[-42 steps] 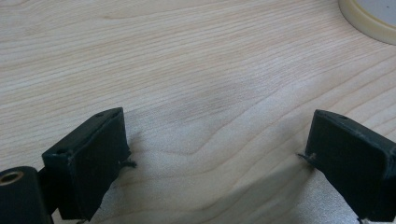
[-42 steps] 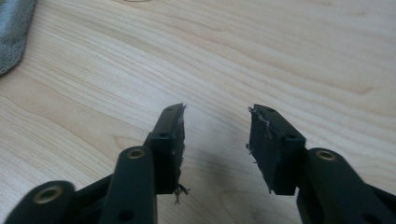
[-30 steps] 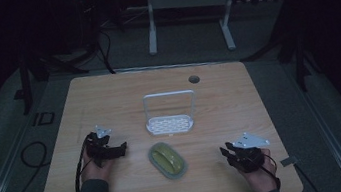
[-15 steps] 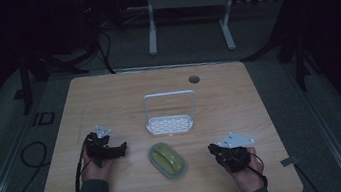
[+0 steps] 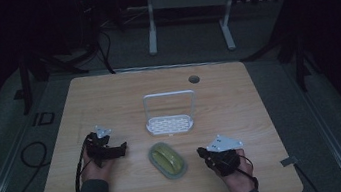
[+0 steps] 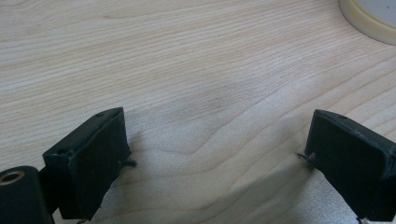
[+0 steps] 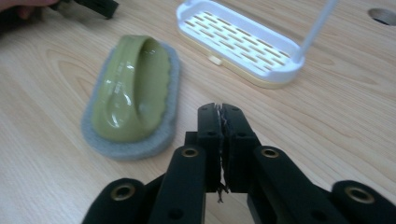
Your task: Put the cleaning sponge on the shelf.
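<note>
With my right gripper [image 7: 220, 108] having just shut its jaws on nothing, I am closing in on the green scrubber [image 7: 133, 91] lying near the white rack [image 7: 236, 39], left jaws apart

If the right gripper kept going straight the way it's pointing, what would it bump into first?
Probably the white rack. The right gripper, fingers shut with nothing between them, aims just past the green scrubber, which lies to one side. Depth is hard to judge.

The left gripper [image 5: 123, 148] rests low with jaws spread wide; the right gripper [image 5: 199, 151] has its jaws pressed together, empty.
</note>
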Demonstrator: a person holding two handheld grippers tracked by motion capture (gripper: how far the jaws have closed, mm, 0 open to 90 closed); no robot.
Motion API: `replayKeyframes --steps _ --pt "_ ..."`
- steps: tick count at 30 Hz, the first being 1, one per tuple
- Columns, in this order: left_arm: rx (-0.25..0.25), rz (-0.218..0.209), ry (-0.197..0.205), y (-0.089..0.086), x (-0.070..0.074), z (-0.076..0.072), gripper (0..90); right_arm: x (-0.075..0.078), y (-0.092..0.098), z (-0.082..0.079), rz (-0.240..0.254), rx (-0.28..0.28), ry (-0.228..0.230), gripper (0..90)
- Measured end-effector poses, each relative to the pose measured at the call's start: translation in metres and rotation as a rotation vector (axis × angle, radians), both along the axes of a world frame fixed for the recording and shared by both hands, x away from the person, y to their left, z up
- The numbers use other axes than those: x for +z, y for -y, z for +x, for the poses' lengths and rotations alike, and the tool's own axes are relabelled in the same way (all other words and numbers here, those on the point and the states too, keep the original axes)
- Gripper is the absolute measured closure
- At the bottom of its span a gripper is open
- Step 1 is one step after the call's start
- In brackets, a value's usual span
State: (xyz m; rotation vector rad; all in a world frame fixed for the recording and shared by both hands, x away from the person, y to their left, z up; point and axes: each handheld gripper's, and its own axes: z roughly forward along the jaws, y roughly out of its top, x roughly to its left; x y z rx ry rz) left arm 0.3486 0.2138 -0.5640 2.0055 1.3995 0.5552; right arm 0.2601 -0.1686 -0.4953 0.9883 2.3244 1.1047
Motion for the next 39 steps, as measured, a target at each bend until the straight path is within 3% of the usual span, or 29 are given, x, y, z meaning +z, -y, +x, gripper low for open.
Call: replayKeyframes --steps 16,39 --pt "0.0 0.0 0.0 0.0 0.0 0.0 6.0 -0.003 -0.028 -0.004 0.033 0.071 -0.034 73.4" --pt "0.001 0.0 0.0 0.0 0.0 0.0 6.0 -0.009 -0.067 0.005 0.019 0.127 -0.059 65.1"
